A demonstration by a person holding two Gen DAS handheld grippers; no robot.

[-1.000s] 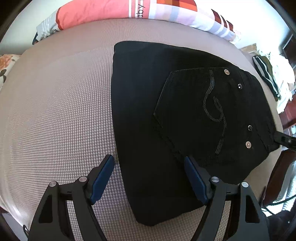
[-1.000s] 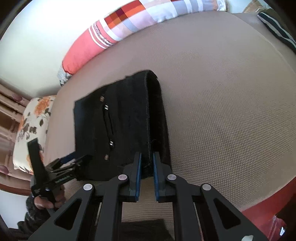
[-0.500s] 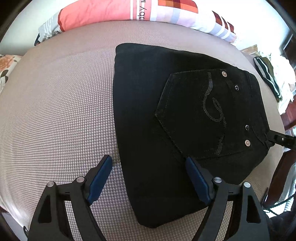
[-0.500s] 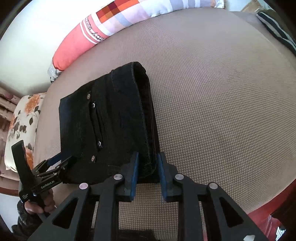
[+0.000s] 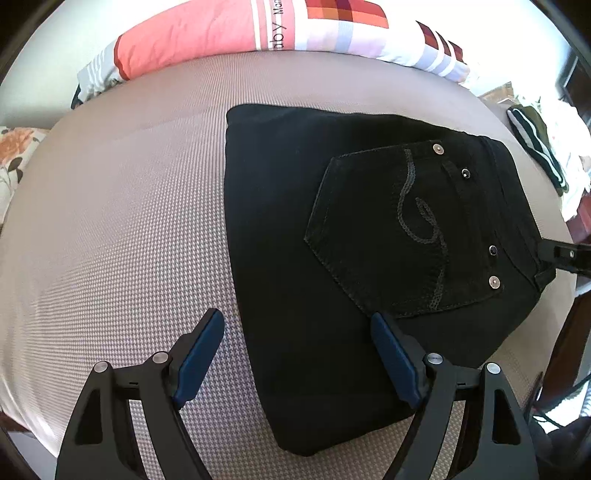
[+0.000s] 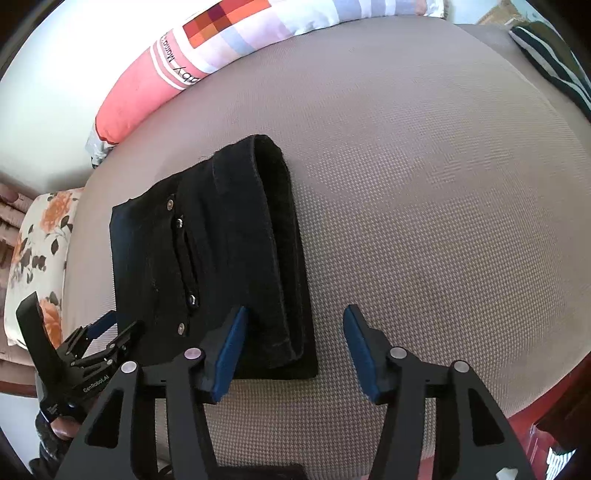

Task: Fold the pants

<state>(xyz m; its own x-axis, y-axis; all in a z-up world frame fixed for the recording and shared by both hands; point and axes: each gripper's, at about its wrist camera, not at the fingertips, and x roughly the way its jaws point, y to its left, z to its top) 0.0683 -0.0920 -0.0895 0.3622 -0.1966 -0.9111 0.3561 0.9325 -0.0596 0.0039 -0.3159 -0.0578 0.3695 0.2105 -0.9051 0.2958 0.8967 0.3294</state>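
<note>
Folded black denim pants (image 6: pixel 207 258) lay on the beige woven bed (image 6: pixel 424 221), their thick edge between the opening, non-pressing jaws of the right hand-held gripper (image 6: pixel 291 350), left hand-held gripper (image 5: pixel 297 354) wide over them; soft, heavyish, best gripped at that edge.

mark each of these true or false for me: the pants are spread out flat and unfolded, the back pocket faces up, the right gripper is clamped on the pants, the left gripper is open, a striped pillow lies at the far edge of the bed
1. The pants are spread out flat and unfolded. False: they lie folded into a compact stack on the bed.
2. The back pocket faces up. True.
3. The right gripper is clamped on the pants. False: its jaws are opening, and neither pad presses on the folded edge between them.
4. The left gripper is open. True.
5. A striped pillow lies at the far edge of the bed. True.
</note>
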